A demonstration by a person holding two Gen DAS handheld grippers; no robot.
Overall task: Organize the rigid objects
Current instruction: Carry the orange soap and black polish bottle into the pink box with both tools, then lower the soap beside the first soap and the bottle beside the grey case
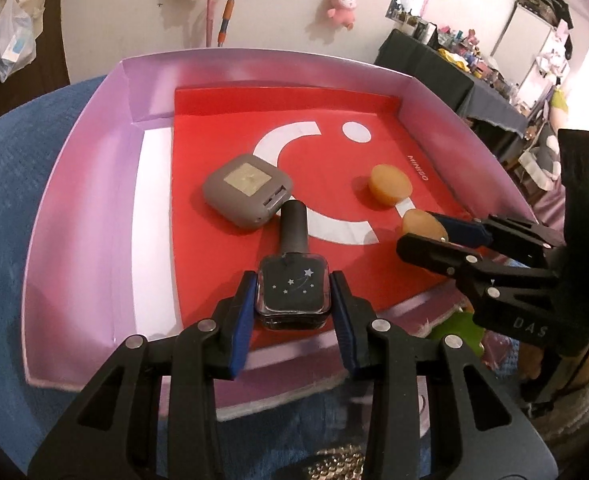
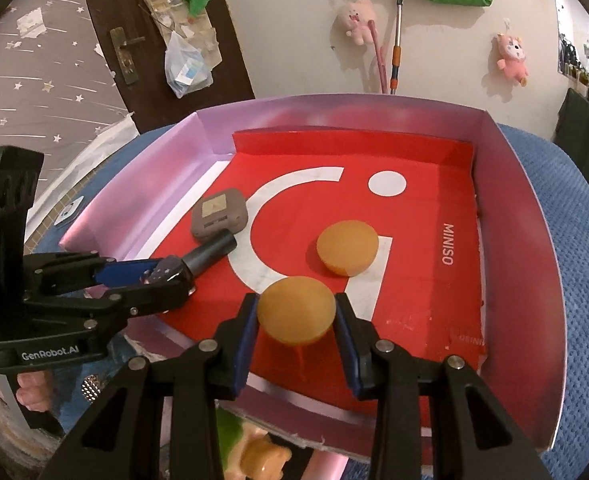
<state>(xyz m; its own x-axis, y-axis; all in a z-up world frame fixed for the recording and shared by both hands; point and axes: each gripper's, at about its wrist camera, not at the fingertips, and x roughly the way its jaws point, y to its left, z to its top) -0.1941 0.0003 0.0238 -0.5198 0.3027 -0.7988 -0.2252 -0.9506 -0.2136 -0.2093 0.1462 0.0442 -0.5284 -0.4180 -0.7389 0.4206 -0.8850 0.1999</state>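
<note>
Nail polish bottle (image 1: 292, 294), dark with small stars, lies in the left wrist view clamped by its glass body between the left gripper (image 1: 292, 300) pads, low over the red floor of the pink-walled box (image 1: 74, 208). Its black cap points at a grey square case (image 1: 247, 189), almost touching it. At right, the right gripper (image 1: 434, 232) reaches in level.

From the right wrist view, the right gripper (image 2: 296, 316) pinches an orange disc (image 2: 296, 310) by its rim, just above the box floor. A second orange disc (image 2: 347, 247) lies near beyond it. The left gripper (image 2: 162, 276) enters from the left, bottle pinched, cap beside the grey case (image 2: 220, 219).
</note>
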